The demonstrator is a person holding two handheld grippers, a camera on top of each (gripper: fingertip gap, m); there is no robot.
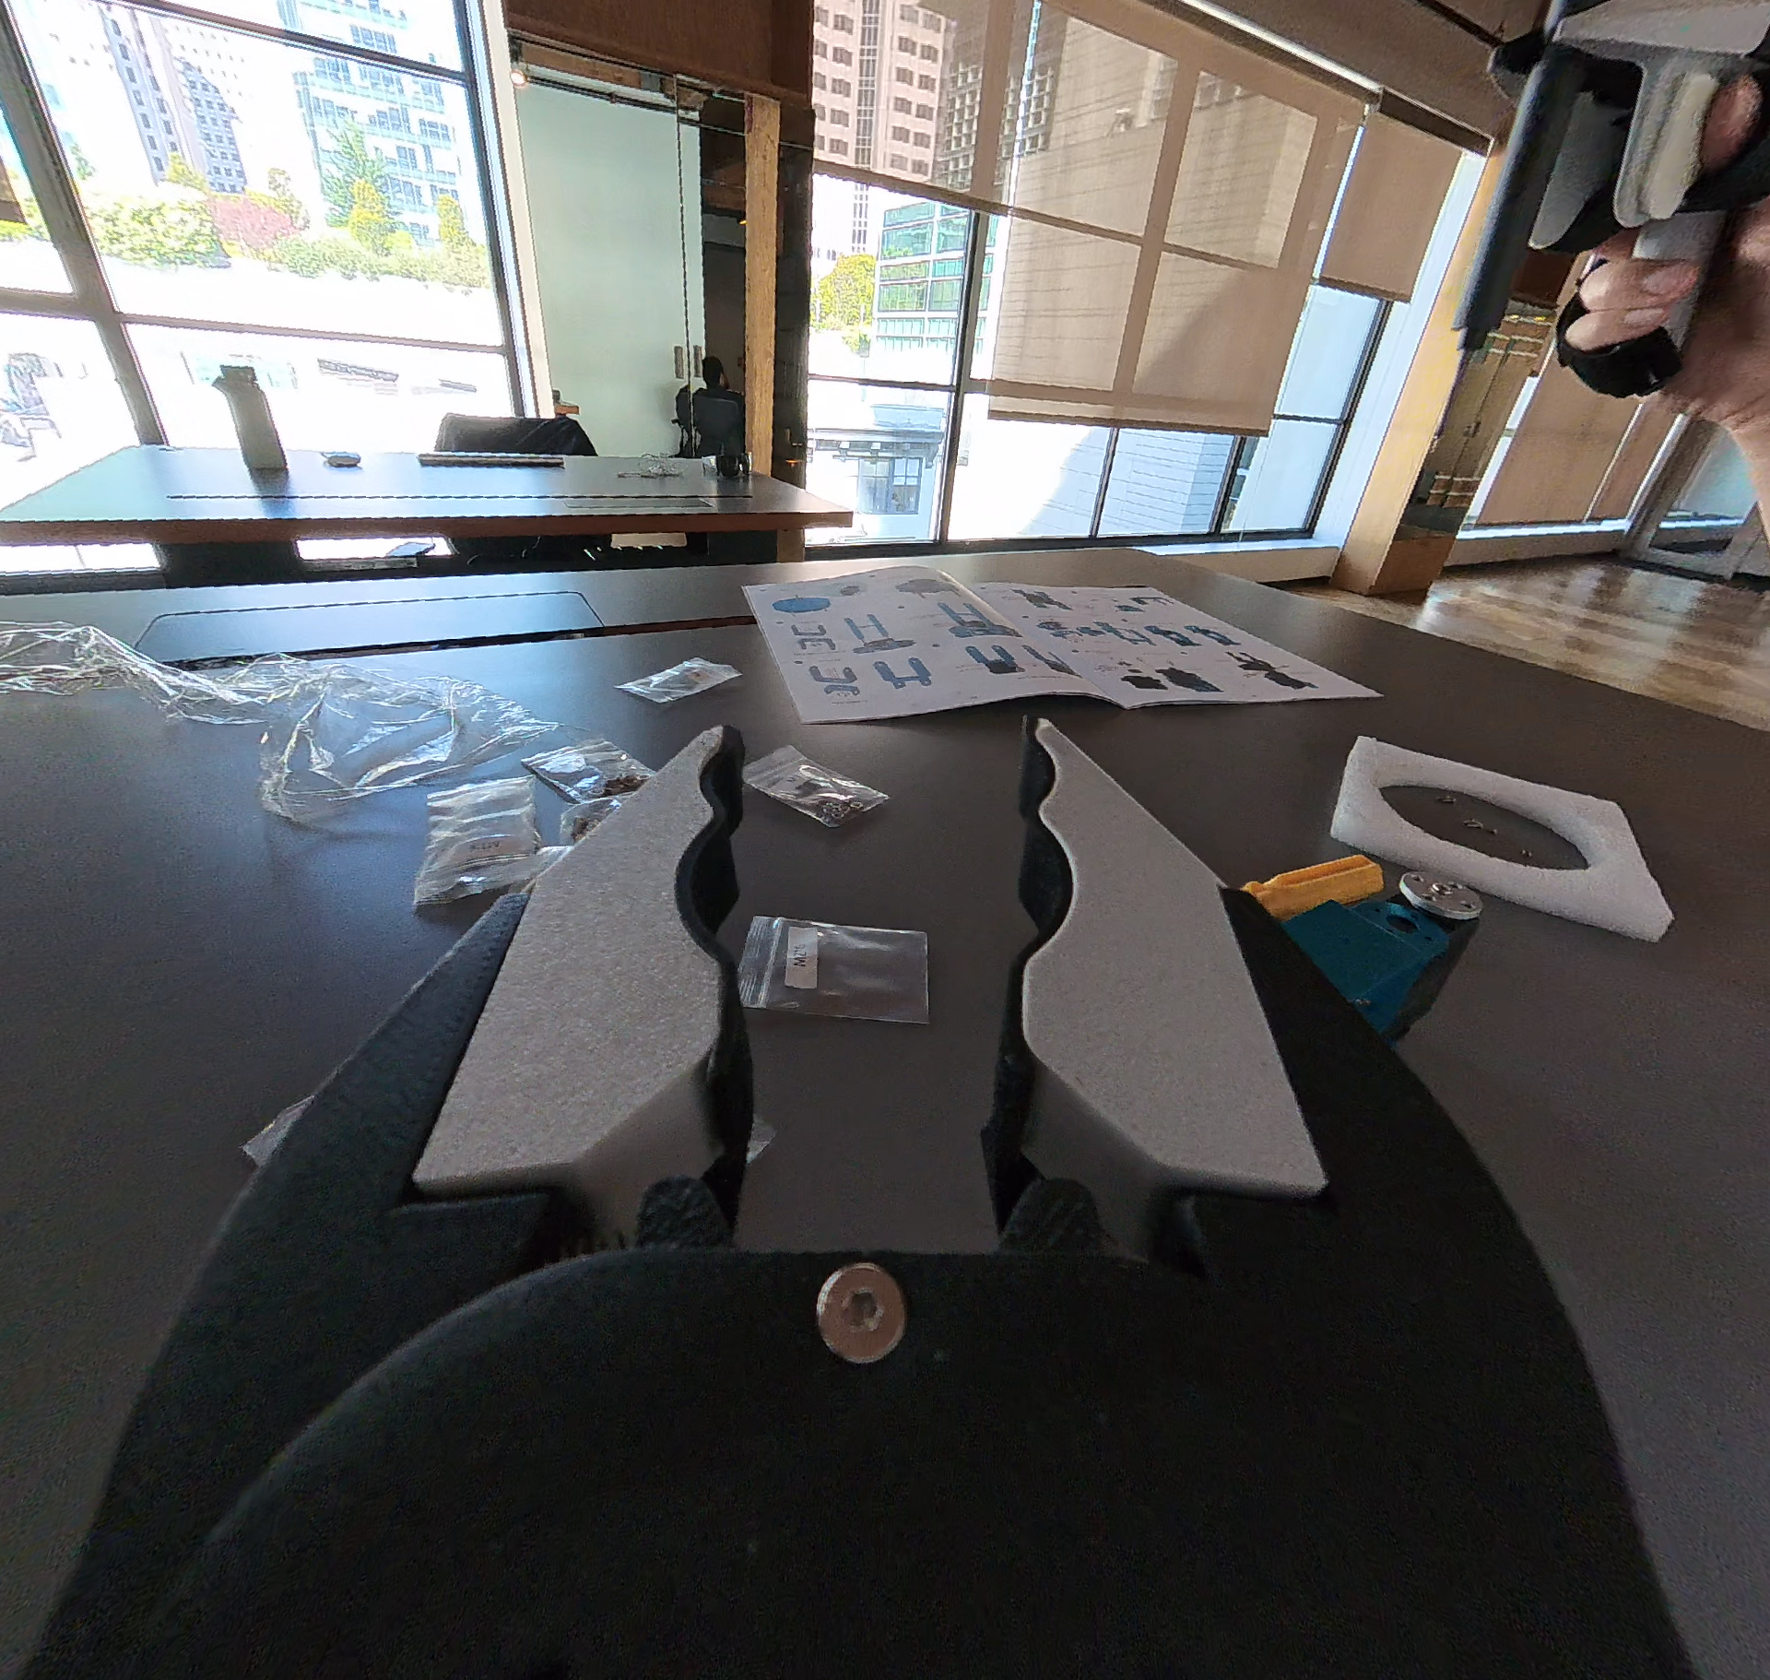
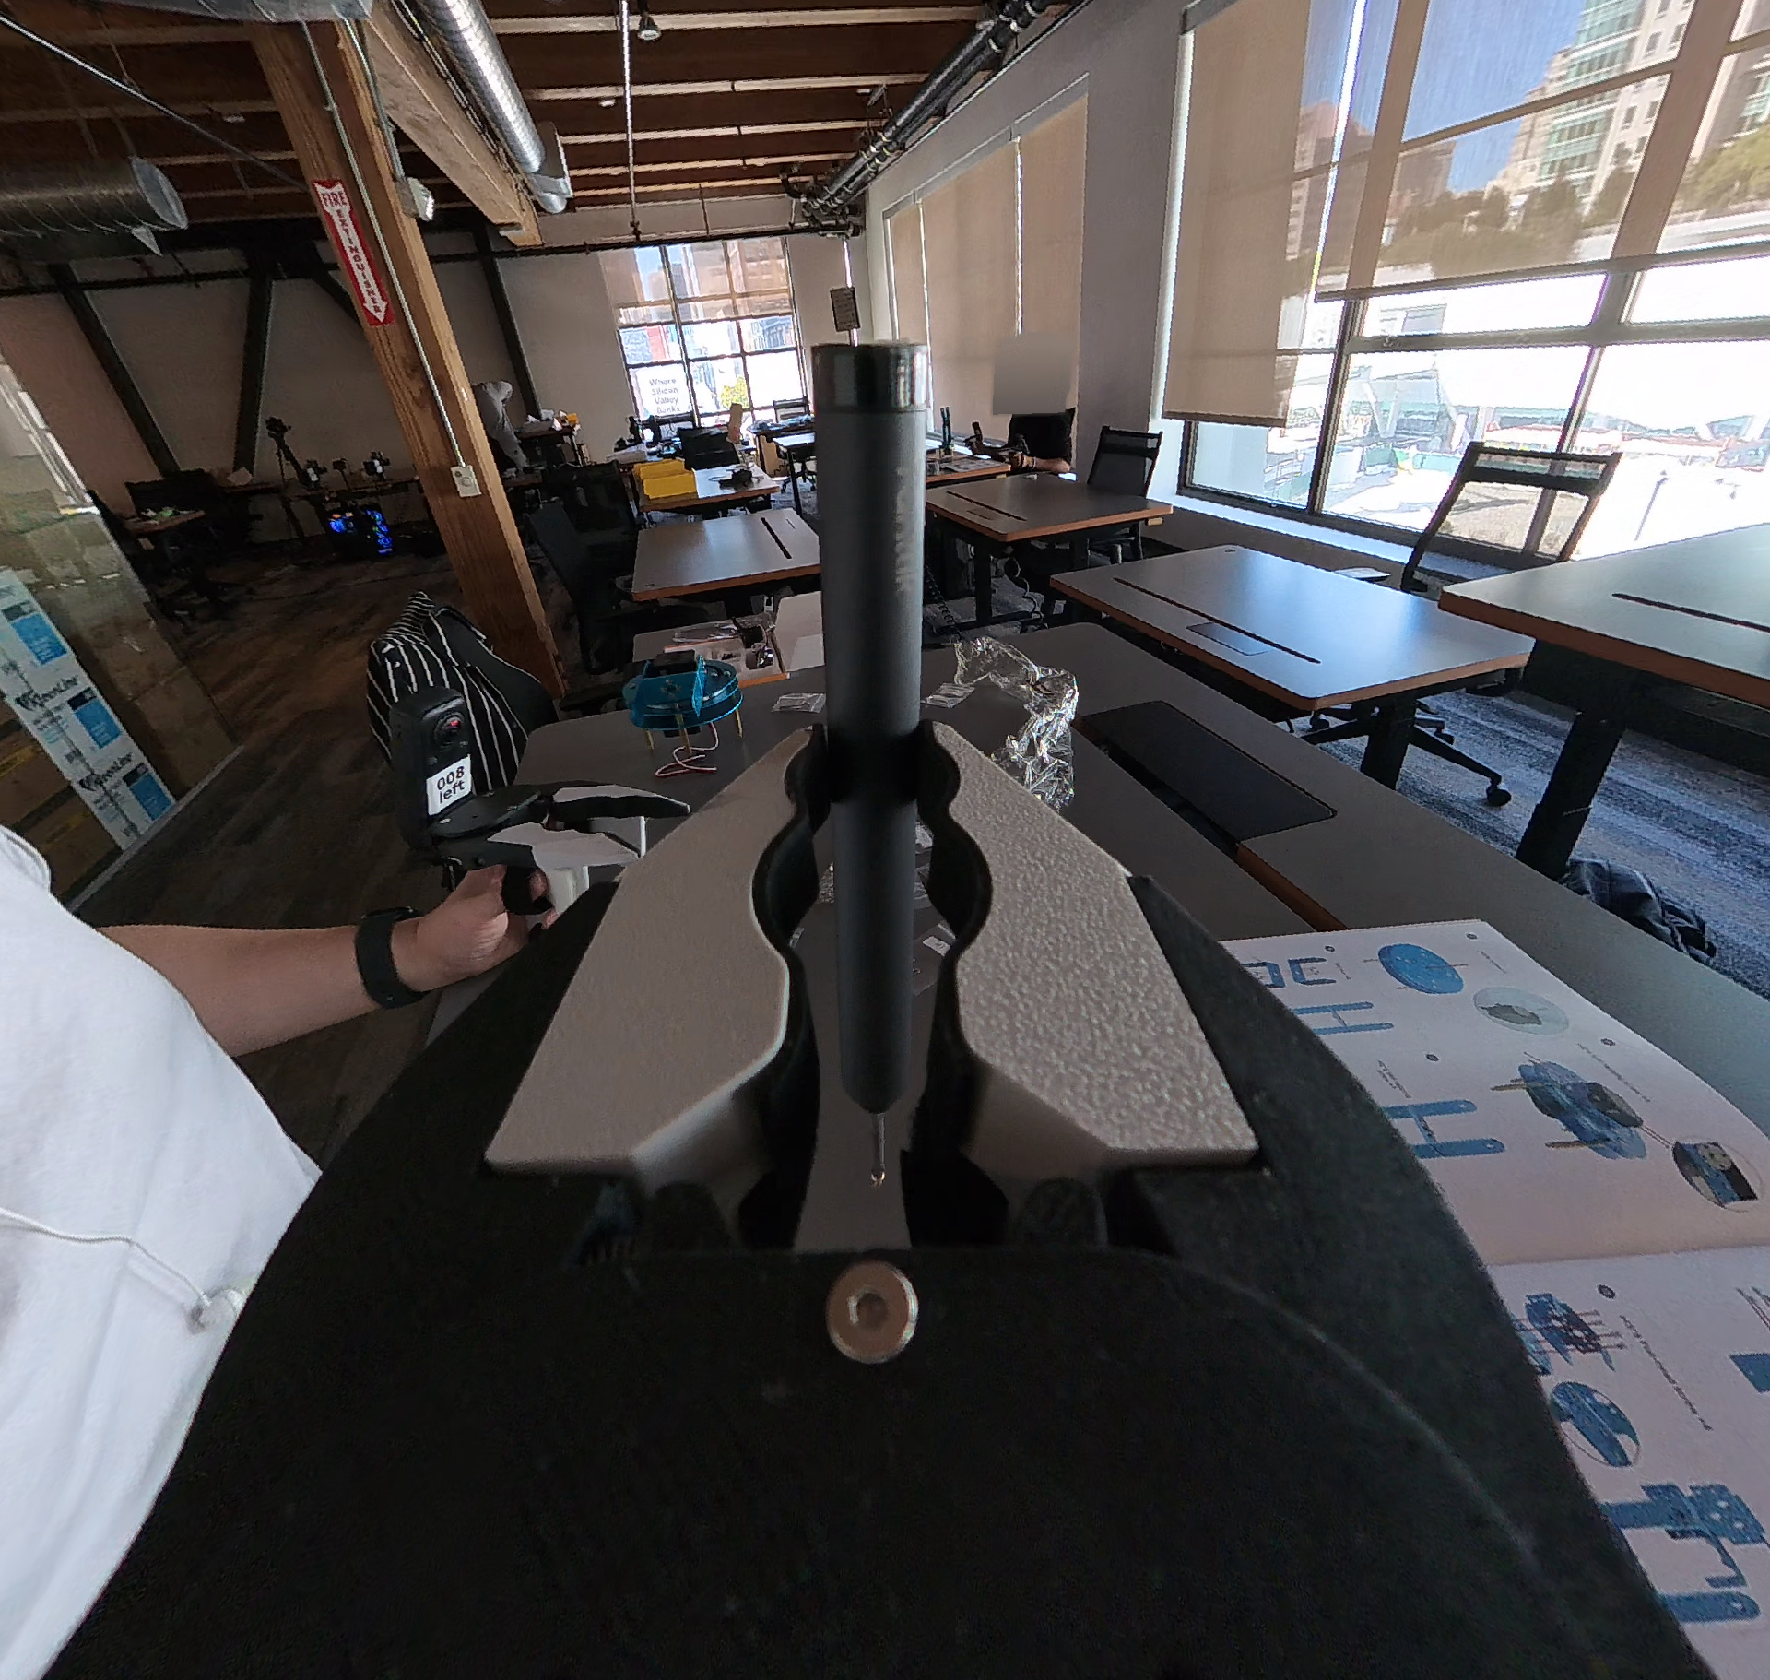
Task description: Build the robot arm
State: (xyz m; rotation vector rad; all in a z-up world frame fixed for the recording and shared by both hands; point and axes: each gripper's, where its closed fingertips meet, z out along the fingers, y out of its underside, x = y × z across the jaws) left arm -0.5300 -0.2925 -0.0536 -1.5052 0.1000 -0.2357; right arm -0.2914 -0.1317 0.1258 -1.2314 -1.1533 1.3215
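Observation:
My left gripper (image 1: 881, 753) is open and empty, low over the dark table (image 1: 1197, 1107). A small clear zip bag (image 1: 843, 968) lies on the table between its fingers. Several more small parts bags (image 1: 479, 834) lie to the left. My right gripper (image 2: 867, 762) is shut on a dark grey electric screwdriver (image 2: 872, 676), held upright with its thin bit (image 2: 876, 1155) pointing back toward the camera. That gripper and the screwdriver also show high at the top right of the left wrist view (image 1: 1532, 149). The left gripper also shows in the right wrist view (image 2: 661, 810), held by a hand.
An open instruction booklet (image 1: 1044, 647) lies ahead. A white foam frame with a metal disc (image 1: 1494, 829), a blue servo block (image 1: 1379, 944) and a yellow tool (image 1: 1312, 882) lie to the right. Crumpled clear plastic (image 1: 316, 714) lies left. A blue round assembly (image 2: 685, 690) stands on the table. Spacing between my two grippers at the tips: around 35 centimeters.

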